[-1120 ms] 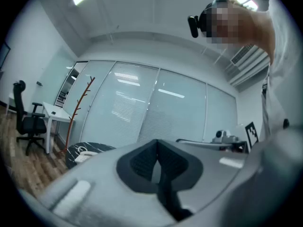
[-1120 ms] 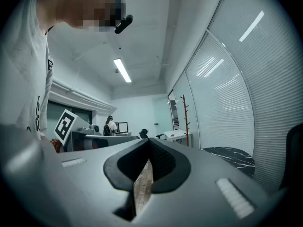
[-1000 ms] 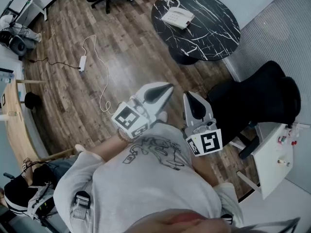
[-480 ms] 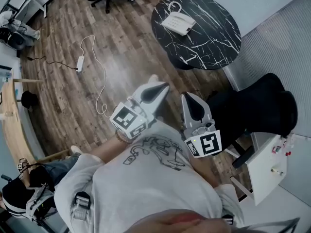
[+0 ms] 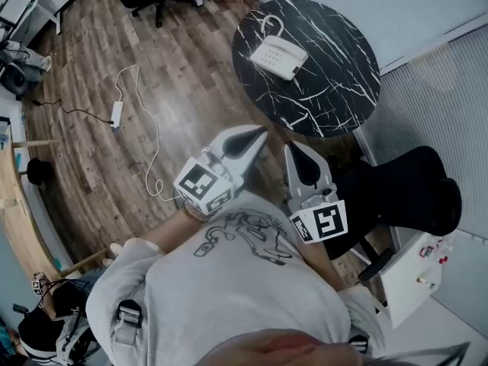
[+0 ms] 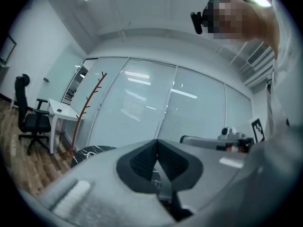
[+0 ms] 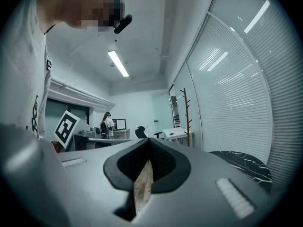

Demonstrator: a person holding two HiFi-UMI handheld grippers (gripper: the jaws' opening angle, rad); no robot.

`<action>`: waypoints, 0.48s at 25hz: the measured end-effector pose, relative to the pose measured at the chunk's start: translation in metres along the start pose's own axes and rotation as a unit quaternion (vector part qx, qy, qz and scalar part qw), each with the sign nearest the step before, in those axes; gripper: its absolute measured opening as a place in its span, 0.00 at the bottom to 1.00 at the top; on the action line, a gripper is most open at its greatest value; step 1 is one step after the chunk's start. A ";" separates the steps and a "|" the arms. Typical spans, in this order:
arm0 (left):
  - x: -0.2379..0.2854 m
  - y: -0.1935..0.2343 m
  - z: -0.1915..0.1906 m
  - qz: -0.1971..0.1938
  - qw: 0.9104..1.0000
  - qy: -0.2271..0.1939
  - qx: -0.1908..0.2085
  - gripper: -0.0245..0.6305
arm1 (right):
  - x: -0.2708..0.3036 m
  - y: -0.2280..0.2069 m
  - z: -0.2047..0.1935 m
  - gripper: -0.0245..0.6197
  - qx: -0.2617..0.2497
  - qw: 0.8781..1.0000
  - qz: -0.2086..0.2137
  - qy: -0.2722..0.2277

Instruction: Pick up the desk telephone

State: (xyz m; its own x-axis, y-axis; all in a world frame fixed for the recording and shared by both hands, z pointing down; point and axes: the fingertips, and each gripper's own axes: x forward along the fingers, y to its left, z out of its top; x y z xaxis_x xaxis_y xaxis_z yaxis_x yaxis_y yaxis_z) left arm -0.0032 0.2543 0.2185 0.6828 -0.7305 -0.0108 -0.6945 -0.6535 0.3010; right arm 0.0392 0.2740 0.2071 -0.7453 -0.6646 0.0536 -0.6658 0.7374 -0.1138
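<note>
A white desk telephone (image 5: 278,56) with a coiled cord lies on the round black marble table (image 5: 335,90) at the top of the head view. My left gripper (image 5: 261,133) and right gripper (image 5: 290,149) are held side by side in front of my chest, well short of the table, both shut and empty. In the left gripper view the jaws (image 6: 157,143) meet at the tips, with the table's edge (image 6: 90,152) low at the left. The right gripper view shows its closed jaws (image 7: 149,141) and a slice of the table (image 7: 244,167) at the right.
A black office chair (image 5: 404,197) stands just right of my grippers, by a white desk (image 5: 412,273). A power strip and white cable (image 5: 122,109) trail over the wooden floor on the left. A coat stand (image 6: 85,108) and another chair (image 6: 31,119) are by the glass wall.
I have walked toward the round table with both grippers held shut; the table and telephone sit lower and closer in the head view, and the black chair has slid down to the right.
</note>
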 end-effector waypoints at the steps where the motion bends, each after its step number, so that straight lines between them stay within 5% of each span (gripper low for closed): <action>1: 0.009 0.017 0.006 -0.001 1.000 0.001 -0.001 0.04 | 0.018 -0.009 0.003 0.05 0.000 1.000 0.000 0.001; 12: 0.097 0.174 0.049 -0.016 0.999 0.032 -0.008 0.04 | 0.179 -0.100 0.018 0.05 0.007 0.999 -0.025 0.022</action>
State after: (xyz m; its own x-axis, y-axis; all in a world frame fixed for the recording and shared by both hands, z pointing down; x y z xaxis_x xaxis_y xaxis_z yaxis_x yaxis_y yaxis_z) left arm -0.0690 0.0603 0.2229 0.7182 -0.6948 0.0391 -0.6684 -0.6732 0.3163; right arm -0.0264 0.0791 0.2098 -0.7128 -0.6939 0.1026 -0.7013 0.7022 -0.1230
